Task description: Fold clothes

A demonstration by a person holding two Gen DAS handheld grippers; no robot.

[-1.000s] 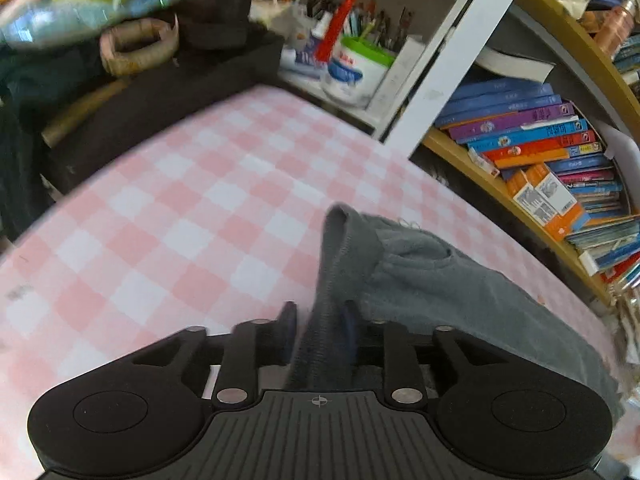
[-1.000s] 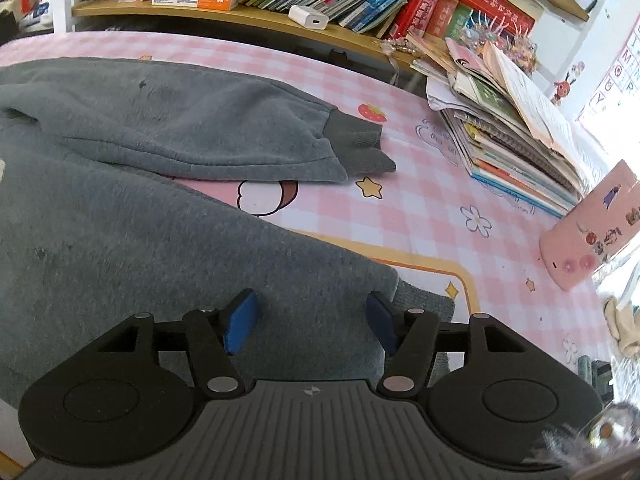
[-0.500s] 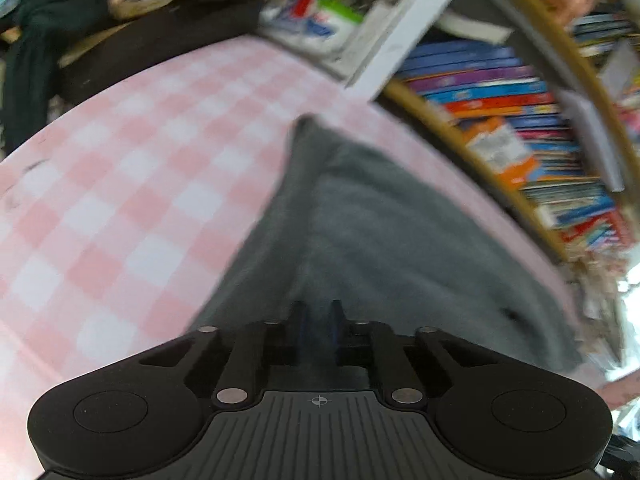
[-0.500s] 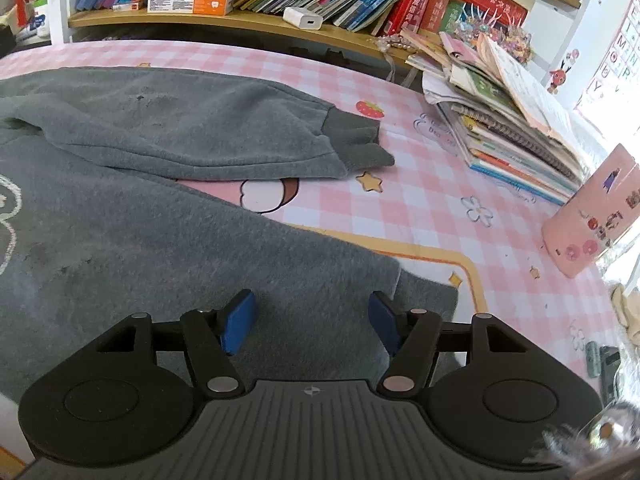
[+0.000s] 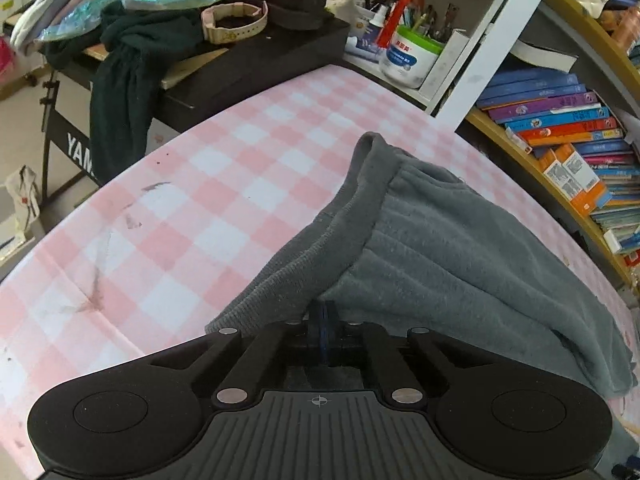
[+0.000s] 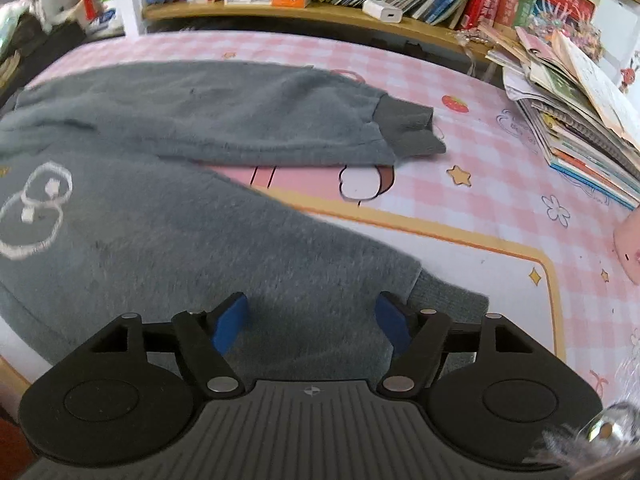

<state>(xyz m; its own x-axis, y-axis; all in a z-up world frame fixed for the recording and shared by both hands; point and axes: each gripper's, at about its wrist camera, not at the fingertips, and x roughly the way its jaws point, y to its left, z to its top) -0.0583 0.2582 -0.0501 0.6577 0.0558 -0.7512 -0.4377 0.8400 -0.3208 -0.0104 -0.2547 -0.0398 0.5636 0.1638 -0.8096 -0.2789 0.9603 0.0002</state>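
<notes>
Grey sweatpants [image 5: 440, 248] lie on the pink checked tablecloth [image 5: 200, 208]. My left gripper [image 5: 323, 316] is shut on the ribbed waistband [image 5: 340, 224], which rises in a fold from the pinch. In the right wrist view both legs stretch to the right: the far leg [image 6: 240, 120] ends in a dark cuff [image 6: 408, 128], and the near leg [image 6: 180, 240] bears a white ring print. My right gripper [image 6: 312, 320] hangs over the near leg close to its cuff [image 6: 444, 300]. Its jaws are opening, the blue pads [image 6: 228, 324] wide apart and pressing on nothing.
A curved bookshelf [image 5: 560, 132] runs along the far table edge. A pen tub [image 5: 412, 60] and a black stand draped with clothes [image 5: 248, 64] sit beyond the left end. A stack of magazines [image 6: 580, 120] and a pink object [image 6: 628, 240] lie at the right.
The left jaws closed on the waistband and the gripper shifted with it, bunching the cloth. The right jaws spread wider and the right gripper tilted, staying over the near leg.
</notes>
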